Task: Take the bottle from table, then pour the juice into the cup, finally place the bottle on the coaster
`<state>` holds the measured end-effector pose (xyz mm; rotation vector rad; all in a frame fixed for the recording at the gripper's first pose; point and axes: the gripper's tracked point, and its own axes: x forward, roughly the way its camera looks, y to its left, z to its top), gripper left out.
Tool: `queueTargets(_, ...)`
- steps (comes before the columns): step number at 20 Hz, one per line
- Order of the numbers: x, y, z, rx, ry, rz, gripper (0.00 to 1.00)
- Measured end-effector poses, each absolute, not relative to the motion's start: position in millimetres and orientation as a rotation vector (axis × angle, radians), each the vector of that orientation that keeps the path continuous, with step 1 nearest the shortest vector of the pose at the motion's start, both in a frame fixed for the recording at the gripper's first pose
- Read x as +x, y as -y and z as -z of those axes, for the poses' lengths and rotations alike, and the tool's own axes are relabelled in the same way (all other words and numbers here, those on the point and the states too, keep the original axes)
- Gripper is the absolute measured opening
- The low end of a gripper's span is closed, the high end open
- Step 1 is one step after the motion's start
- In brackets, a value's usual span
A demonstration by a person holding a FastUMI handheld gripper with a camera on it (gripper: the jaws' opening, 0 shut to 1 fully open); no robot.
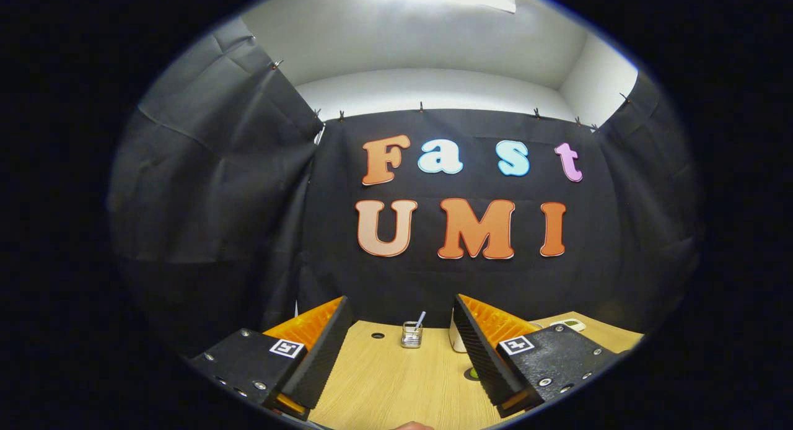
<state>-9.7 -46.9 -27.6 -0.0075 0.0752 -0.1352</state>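
I hold the gripper [403, 346] wide and empty above the tabletop [384, 380]. Beyond its fingers stands a small glass cup [411, 334] holding a stick. Right of it, a white object [457, 342], perhaps the bottle, hides behind the right finger [489, 349].

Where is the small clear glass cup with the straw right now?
In the gripper view, the small clear glass cup stands on the wooden table near the black cloth wall, beyond the open gripper, between its jaws.
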Motion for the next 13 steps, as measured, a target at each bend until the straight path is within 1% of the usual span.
queueTargets(10, -15, 74, 33, -0.010, -0.056, 0.186, 0.99)
queueTargets(13, -16, 76, 37, -0.003, -0.025, 0.168, 0.99)
